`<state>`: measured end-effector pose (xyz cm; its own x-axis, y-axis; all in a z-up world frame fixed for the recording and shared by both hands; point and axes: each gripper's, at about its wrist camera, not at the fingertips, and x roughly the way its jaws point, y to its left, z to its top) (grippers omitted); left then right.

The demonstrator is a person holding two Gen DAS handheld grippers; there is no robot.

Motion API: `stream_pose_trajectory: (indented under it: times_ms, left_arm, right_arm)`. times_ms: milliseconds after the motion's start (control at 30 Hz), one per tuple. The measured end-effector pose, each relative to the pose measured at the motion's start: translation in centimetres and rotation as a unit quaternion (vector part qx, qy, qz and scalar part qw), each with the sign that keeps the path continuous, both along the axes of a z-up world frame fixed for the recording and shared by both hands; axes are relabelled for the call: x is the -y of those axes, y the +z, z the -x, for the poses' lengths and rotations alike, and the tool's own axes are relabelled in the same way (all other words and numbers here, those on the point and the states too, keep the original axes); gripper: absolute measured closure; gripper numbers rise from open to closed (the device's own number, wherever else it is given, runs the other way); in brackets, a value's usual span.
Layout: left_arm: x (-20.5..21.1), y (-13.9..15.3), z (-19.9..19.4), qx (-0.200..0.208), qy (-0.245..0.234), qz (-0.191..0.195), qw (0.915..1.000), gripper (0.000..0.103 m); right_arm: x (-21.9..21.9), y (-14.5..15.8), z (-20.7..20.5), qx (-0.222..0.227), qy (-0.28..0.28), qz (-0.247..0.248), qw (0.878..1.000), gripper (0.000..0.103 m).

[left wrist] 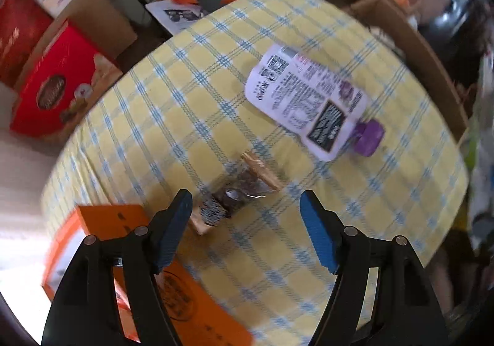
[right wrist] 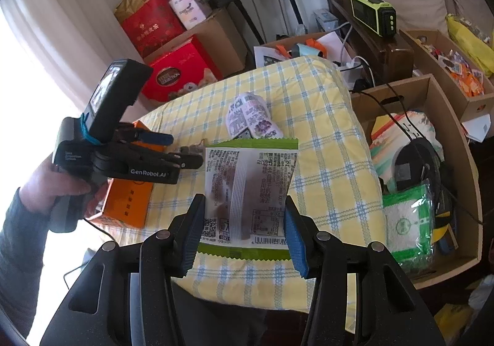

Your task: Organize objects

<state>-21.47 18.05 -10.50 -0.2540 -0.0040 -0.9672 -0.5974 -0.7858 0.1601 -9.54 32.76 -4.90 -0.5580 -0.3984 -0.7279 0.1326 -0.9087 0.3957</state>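
My left gripper [left wrist: 245, 200] is open, just above a small clear snack packet [left wrist: 237, 194] with brown contents on the yellow checked cloth [left wrist: 173, 117]. A white pouch with a purple cap [left wrist: 308, 102] lies further off to the right. An orange box [left wrist: 173, 284] lies under my left finger. My right gripper [right wrist: 244, 222] holds a green-edged white snack bag [right wrist: 250, 188] between its pads. The left gripper [right wrist: 173, 148] shows from the side in the right wrist view, over the small packet [right wrist: 193, 153], with the pouch [right wrist: 251, 117] beyond.
A cardboard box [right wrist: 447, 160] with bags and cables stands right of the table. A second box [right wrist: 447, 68] of snacks is behind it. Red gift boxes [right wrist: 179, 71] and a box with papers [right wrist: 293, 49] stand beyond the table's far edge.
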Motion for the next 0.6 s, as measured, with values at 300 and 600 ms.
stream_pose_trajectory:
  times_ms: [300,600]
  left_arm:
    - [-0.3,-1.7,0.0,0.008,-0.067,0.057,0.9961,0.039]
    - [0.4,-1.9,0.0,0.007,-0.052,0.03,0.9982,0.082]
  right_arm:
    - [-0.8,-0.2,0.1,0.002,-0.006,0.0,1.0,0.053]
    - [-0.5,-0.8,0.5,0.009,-0.003,-0.001,1.0,0.053]
